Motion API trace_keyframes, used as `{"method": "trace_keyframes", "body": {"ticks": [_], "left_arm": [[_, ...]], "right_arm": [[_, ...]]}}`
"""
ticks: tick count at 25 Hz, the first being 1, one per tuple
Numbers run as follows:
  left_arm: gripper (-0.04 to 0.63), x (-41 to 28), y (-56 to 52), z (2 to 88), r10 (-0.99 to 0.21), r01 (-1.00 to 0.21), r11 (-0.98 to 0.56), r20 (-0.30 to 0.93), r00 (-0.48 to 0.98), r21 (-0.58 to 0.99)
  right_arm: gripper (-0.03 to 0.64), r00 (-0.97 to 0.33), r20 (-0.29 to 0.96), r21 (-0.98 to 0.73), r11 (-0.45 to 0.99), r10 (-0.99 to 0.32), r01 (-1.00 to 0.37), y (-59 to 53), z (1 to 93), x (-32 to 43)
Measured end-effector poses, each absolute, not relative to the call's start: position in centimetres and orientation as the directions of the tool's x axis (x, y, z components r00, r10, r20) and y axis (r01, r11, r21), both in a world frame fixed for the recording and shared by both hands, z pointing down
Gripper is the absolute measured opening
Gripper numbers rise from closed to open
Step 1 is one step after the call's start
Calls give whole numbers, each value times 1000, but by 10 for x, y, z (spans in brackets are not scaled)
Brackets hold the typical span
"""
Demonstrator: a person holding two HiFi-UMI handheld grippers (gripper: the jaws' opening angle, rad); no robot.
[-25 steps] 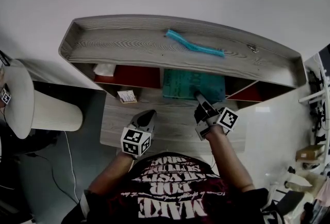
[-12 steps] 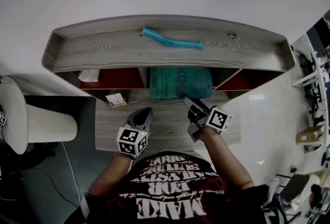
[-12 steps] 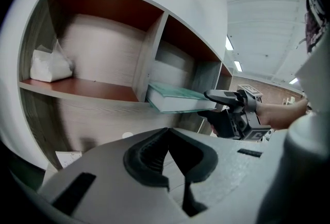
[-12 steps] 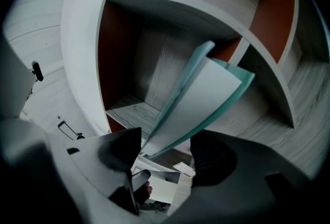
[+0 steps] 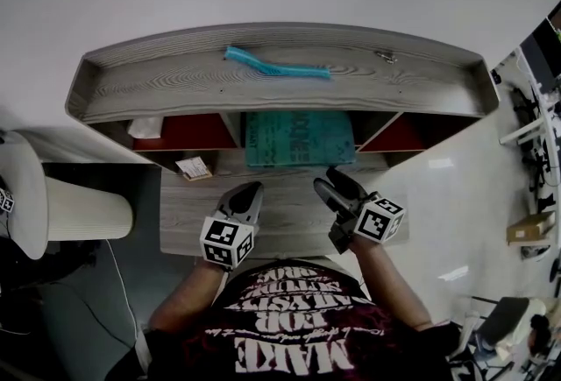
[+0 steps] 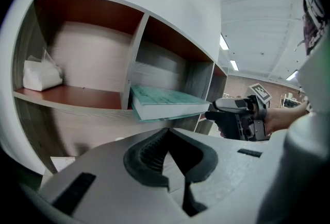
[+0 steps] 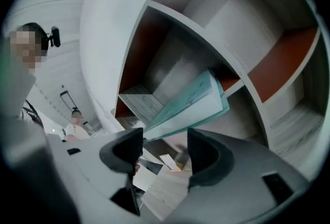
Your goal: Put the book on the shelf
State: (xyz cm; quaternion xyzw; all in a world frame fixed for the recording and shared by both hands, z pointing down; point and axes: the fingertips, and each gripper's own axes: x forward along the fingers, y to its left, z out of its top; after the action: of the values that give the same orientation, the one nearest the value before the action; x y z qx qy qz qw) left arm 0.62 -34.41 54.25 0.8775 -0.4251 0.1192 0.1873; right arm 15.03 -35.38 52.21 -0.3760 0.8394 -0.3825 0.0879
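Farthest left, a white crumpled packet (image 5: 145, 127) sits in the left red-backed compartment of the grey wood-grain shelf unit (image 5: 175, 86). A small pale card (image 5: 193, 167) lies below it on the grey wooden desk (image 5: 289, 217). The left gripper (image 5: 248, 194) hovers over the desk with its dark pads drawn together and nothing between them. It is in about the same place as a second ago. The thick teal-covered book (image 5: 298, 138) lies flat in the middle compartment, its front edge jutting out past the shelf front, as the left gripper view shows. The change is on the right. The right gripper (image 5: 333, 186), whose tip was at the book's near edge a second ago, has pulled back toward the person and is now apart from it. Its jaws stand wide and are easing inward a little, with only bare desk between them. The book looks released and shelved, so the task seems essentially done. A further nudge could seat the overhanging edge deeper.
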Motion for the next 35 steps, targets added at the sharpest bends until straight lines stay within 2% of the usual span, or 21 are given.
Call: {"method": "trace_keyframes", "body": {"ticks": [4,6,8,9,14,21,35], "left_arm": [[6,10,-344,534,-718,-801,-558,357,597,218],[6,14,-344,531,-724,-804,-556,352,593,211],[6,18,-344,530,-729,-807,-555,351,588,200],[6,20,-345,531,-732,-811,-552,353,583,195],[6,26,-355,530,-760,-837,-519,354,545,175],[6,48,-371,531,-787,-857,-494,344,513,147],[6,87,-385,539,-798,-869,-477,349,491,132]], "right_arm": [[219,-702,138,-613,497,-698,-614,-346,504,160],[146,-692,126,-553,529,-711,-644,-344,492,167],[29,-673,119,-475,554,-730,-684,-343,483,175],[5,-666,119,-435,564,-737,-702,-342,480,178],[5,-663,113,-291,613,-740,-734,-340,462,188],[5,-684,111,-201,658,-721,-726,-339,459,202],[5,-746,103,-277,701,-658,-657,-334,472,224]]}}
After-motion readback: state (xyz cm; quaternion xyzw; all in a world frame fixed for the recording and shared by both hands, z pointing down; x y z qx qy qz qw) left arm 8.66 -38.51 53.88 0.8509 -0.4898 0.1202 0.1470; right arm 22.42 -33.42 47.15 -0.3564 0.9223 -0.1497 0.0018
